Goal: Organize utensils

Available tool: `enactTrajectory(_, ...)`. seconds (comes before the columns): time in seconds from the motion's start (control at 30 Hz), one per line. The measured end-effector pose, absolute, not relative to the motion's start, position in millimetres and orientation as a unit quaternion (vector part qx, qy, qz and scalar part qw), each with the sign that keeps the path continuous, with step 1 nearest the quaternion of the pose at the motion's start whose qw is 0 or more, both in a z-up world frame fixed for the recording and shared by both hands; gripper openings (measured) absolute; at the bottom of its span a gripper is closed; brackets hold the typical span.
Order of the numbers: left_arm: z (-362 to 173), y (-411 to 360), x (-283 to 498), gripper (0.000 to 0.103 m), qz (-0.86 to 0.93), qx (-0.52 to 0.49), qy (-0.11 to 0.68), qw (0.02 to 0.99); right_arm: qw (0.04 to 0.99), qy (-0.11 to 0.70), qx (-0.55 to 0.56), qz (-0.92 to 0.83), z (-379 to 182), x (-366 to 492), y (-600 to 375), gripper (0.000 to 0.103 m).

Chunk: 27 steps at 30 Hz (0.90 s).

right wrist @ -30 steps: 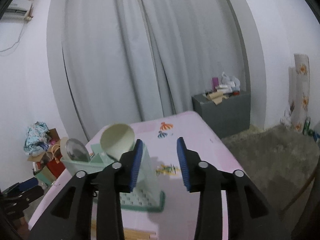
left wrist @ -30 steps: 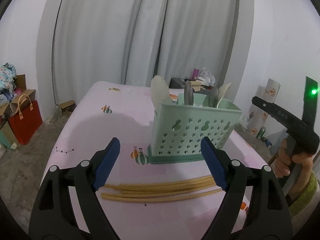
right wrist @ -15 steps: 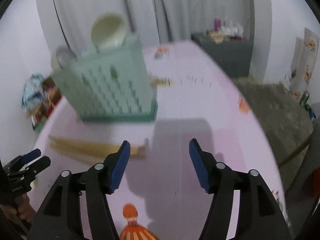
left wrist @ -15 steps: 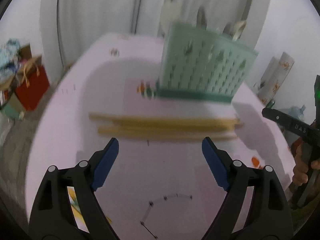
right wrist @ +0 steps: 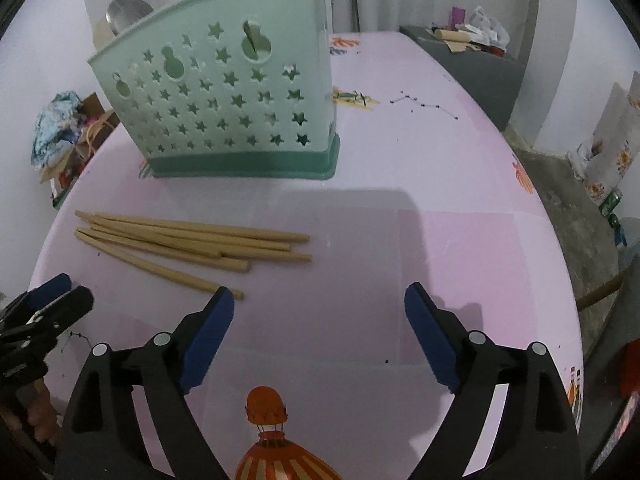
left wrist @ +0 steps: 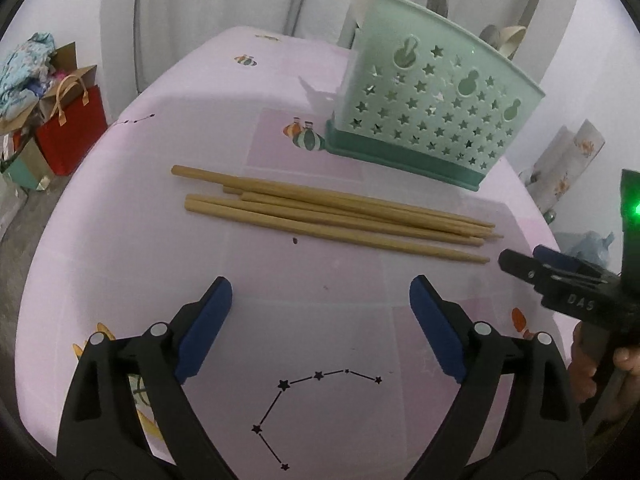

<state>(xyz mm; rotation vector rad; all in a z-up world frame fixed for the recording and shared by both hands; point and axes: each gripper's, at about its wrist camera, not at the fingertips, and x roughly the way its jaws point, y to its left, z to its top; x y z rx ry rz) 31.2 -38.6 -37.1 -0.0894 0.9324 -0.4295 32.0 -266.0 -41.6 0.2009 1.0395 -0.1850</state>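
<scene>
Several wooden chopsticks (left wrist: pixel 328 216) (right wrist: pixel 188 244) lie in a loose bundle on the pink table (left wrist: pixel 120 216) (right wrist: pixel 440 200). Behind them stands a mint-green utensil holder (left wrist: pixel 432 104) (right wrist: pixel 228 96) with star cut-outs, spoons and a ladle sticking out of its top. My left gripper (left wrist: pixel 320 300) hovers wide above the table short of the chopsticks, its jaws still opening, nothing between them. My right gripper (right wrist: pixel 320 304) points down at bare table right of the chopsticks' thick ends; its jaws are opening and empty. It also shows at the right edge of the left wrist view (left wrist: pixel 560 276).
A red paper bag (left wrist: pixel 72 128) and a pile of clutter sit on the floor left of the table. A grey cabinet (right wrist: pixel 472 64) with odds and ends stands behind the table. Grey curtains hang at the back. Rolled patterned paper (left wrist: pixel 568 160) leans against the right wall.
Both grippers dropped and tilted down toward the table, so the chopsticks and holder now sit higher in both views. The right gripper's jaws spread from narrow to wide; the left's widened slightly.
</scene>
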Motion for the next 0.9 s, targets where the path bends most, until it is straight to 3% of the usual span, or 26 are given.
enactTrajectory(0.3, -36, -28, 32, 0.094, -0.225, -0.079, 0.444, 0.864, 0.851, 0.508, 0.073, -0.111, -50, 30, -254, 0.096)
enactTrajectory(0.9, -36, -3, 26, 0.095, -0.268, -0.186, 0.424, 0.845, 0.863, 0.484, 0.076, -0.121, -52, 18, -250, 0.096)
